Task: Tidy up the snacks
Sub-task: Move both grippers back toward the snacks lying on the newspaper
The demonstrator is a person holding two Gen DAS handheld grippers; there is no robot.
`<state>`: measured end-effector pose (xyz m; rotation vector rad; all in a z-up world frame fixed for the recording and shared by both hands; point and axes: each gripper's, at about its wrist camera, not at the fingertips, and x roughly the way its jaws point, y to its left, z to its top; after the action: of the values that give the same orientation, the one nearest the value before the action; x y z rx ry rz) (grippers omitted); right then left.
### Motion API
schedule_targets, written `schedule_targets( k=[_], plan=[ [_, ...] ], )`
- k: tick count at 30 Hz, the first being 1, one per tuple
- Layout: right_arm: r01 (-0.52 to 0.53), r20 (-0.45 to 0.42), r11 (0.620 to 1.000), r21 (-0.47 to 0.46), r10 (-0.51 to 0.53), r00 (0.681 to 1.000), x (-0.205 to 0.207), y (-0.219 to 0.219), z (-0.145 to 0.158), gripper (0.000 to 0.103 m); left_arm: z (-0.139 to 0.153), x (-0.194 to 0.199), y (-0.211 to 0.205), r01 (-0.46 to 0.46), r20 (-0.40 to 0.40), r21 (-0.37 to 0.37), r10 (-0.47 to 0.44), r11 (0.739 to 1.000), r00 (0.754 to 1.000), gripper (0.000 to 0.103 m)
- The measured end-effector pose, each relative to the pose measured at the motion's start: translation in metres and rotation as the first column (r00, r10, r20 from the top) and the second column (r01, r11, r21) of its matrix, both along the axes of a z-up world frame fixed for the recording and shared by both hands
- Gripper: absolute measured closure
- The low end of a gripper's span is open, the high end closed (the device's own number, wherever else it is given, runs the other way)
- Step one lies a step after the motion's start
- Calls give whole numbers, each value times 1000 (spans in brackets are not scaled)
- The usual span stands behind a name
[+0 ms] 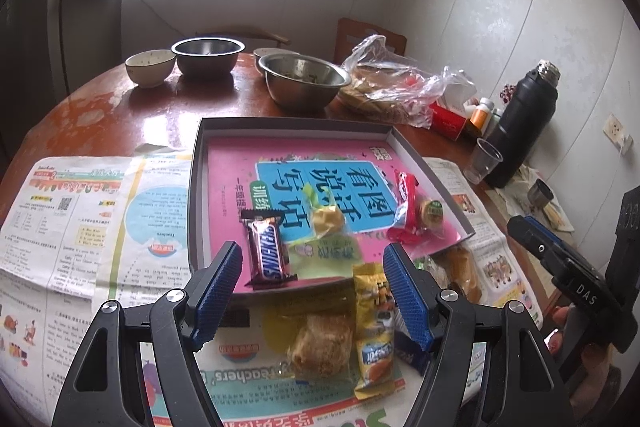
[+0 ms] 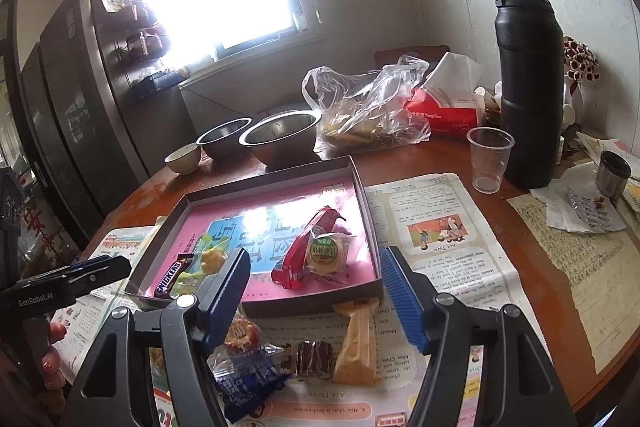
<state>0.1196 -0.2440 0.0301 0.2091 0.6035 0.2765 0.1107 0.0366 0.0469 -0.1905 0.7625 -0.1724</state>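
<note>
I hold both grippers above the near edge of the table, fingers spread wide and gripping nothing. My left gripper (image 1: 313, 291) hovers over the near rim of the shallow grey tray (image 1: 288, 125), and my right gripper (image 2: 316, 301) hangs over the loose snacks in front of that tray.

The tray sits on the newspaper (image 1: 80, 211) in the middle of the table, with a pink book cover lining its bottom. I count four snacks inside it: one Snickers bar (image 1: 267, 249) at the near edge, one yellow-wrapped candy (image 1: 327, 221) just beside it, one red packet (image 1: 405, 207) toward the right wall, and one round cake in clear wrap (image 1: 431, 211) touching that red packet.

Outside the tray, on the newspaper along the near edge of the table, the left wrist view shows one flaky pastry in clear wrap (image 1: 322, 347) and one long yellow packet (image 1: 374, 327) beside it. The right wrist view shows four snacks there: one blue packet (image 2: 250, 385), one round pastry in clear wrap (image 2: 242, 335), one small brown cake (image 2: 315, 359) and one tan wafer pack (image 2: 358, 343). I cannot tell which of these match across the two views.

Toward the far edge stand two steel bowls (image 1: 302, 77) and two small ceramic bowls (image 1: 150, 66). At the right edge are one black thermos (image 2: 528, 79) and one clear plastic cup (image 2: 489, 159).
</note>
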Motion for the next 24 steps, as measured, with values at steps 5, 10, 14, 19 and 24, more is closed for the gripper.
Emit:
schedule_targets(
  k=[5, 10, 14, 19, 24],
  plan=[
    [19, -8, 1000, 10, -19, 1000, -5, -10, -1, 36, -2, -4, 0, -7, -13, 16, 7, 1000, 1000, 28],
    [30, -8, 1000, 8, -30, 1000, -10, -18, -1, 36, -3, -9, 4, -21, -22, 23, 21, 1000, 1000, 28],
    [28, -11, 1000, 11, -28, 1000, -13, -18, 0, 36, -4, -12, 5, -23, -26, 31, 24, 999, 999, 28],
    [15, -2, 1000, 6, -15, 1000, -19, -16, 3, 36, -5, -18, 3, -18, -34, 45, 20, 999, 999, 28],
    [-3, 0, 1000, 4, 3, 1000, -23, -11, 4, 35, -7, -23, 3, -14, -37, 51, 16, 999, 999, 28]
  ],
)
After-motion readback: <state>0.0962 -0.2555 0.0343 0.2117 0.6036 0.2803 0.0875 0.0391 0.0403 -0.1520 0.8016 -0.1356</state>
